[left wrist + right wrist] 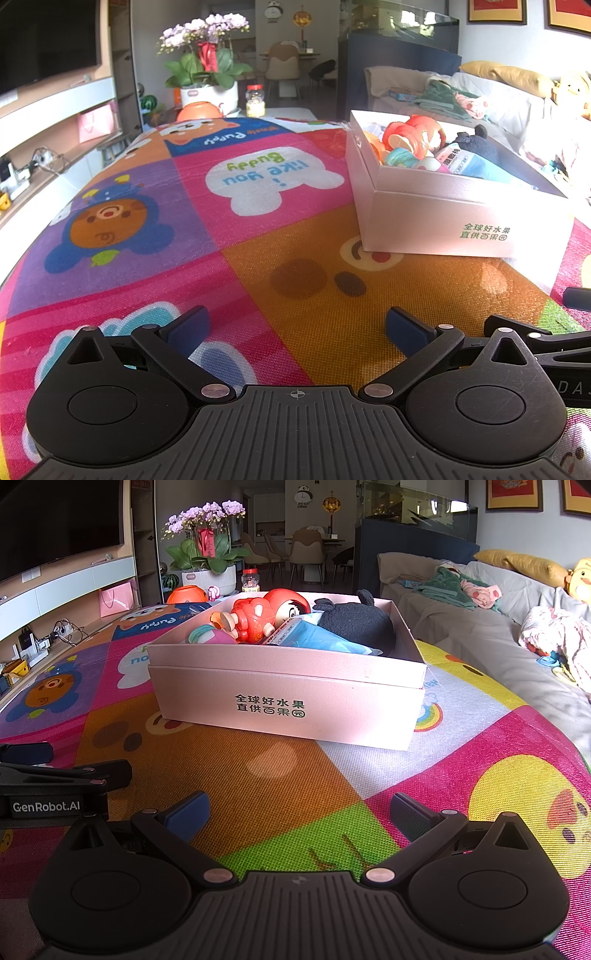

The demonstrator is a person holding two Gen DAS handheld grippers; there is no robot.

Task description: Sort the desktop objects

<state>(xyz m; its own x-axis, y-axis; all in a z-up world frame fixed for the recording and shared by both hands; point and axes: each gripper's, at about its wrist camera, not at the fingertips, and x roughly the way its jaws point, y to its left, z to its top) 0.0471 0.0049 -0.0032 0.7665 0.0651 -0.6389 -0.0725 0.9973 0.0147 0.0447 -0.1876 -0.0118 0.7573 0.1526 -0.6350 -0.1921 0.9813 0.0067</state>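
Note:
A pink cardboard box (443,221) (288,709) with green Chinese lettering sits on the colourful cartoon mat (207,229) (280,786). It holds a red doll (413,134) (266,618), a black plush (476,144) (354,622), a blue packet (317,637) and small toys. My left gripper (295,328) is open and empty, low over the mat, left of the box. My right gripper (299,814) is open and empty, in front of the box. The left gripper also shows in the right wrist view (26,755).
An orange bowl (199,110) (186,593), a small jar (255,100) (250,580) and a potted orchid (208,74) (207,550) stand at the mat's far end. A sofa (480,627) with clothes lies to the right. A TV unit (48,110) is on the left.

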